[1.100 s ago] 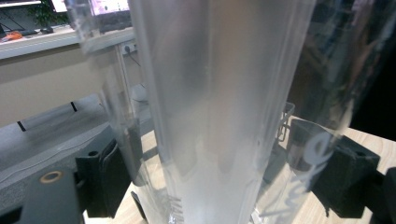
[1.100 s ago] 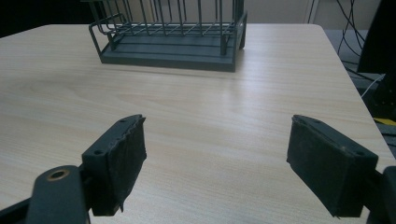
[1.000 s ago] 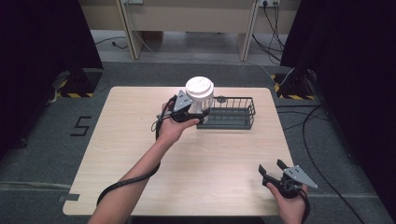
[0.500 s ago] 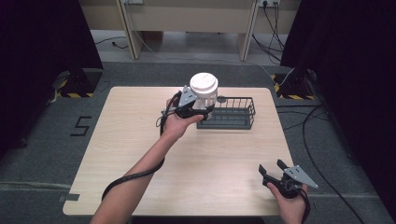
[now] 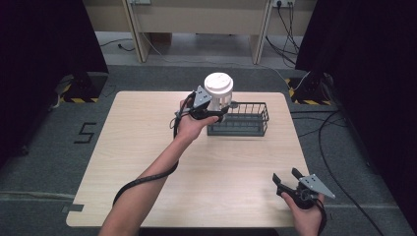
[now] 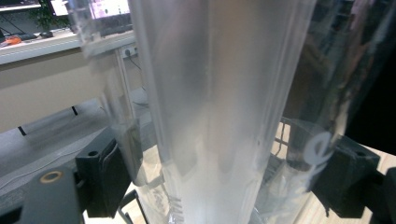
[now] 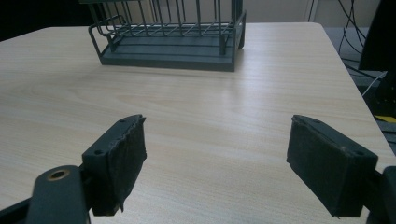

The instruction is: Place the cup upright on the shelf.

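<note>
Cylinder, clear ribbed plastic container (image 5: 219, 93) with white lid, clamped in left hand-held gripper (image 5: 209, 112) above dark wire rack (image 5: 246, 120); right hand-held gripper (image 5: 287, 180) wide open, empty, over pale wood-grain worktop (image 5: 147, 147).

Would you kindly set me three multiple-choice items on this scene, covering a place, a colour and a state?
1. Where is the wire rack?
A. far side of the table
B. near left corner
C. on the floor

2. What colour is the container's lid?
A. red
B. white
C. green

3. How is the right claw?
A. shut on the rack
B. shut on a cup
C. open

Answers: 1 A, the rack stands toward the table's far edge. 2 B, the high view shows a white lid on the container the left claw grips. 3 C, its jaws stand wide apart over bare table.
</note>
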### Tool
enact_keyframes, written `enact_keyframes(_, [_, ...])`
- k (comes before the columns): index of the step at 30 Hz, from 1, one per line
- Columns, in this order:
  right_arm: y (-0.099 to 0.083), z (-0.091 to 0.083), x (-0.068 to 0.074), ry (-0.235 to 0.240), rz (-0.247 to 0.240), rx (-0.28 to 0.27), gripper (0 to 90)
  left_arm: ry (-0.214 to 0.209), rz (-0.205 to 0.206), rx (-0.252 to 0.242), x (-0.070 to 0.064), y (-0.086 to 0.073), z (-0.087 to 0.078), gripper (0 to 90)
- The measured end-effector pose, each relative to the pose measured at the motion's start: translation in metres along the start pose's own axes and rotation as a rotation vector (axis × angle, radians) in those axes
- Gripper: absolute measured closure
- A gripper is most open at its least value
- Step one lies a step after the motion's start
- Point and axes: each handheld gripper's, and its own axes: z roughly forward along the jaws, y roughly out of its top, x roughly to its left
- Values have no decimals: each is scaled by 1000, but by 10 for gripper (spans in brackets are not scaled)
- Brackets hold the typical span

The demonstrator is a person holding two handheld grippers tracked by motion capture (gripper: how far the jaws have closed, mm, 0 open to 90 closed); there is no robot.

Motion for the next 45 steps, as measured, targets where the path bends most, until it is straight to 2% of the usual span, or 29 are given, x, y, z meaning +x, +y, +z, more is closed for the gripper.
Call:
enact_keyframes(13, [0,0,-1,5,6,2,202,14,-9,7,2,5,16,173])
enact_keyframes(20, [0,0,-2,4,1,3,203,18,3,24,2,6,25,173])
enact_keyframes(24, [0,0,-2,9,11,5,203,13,-15,21,4,6,31,172])
enact_keyframes(30, [0,0,-1,10,13,8,203,29,-22,37,5,2,37,172])
enact_keyframes(38, [0,0,-2,11,15,6,203,29,-34,54,4,-6,46,172])
enact_keyframes(45, [0,0,-2,13,15,6,203,32,-40,56,3,-5,51,172])
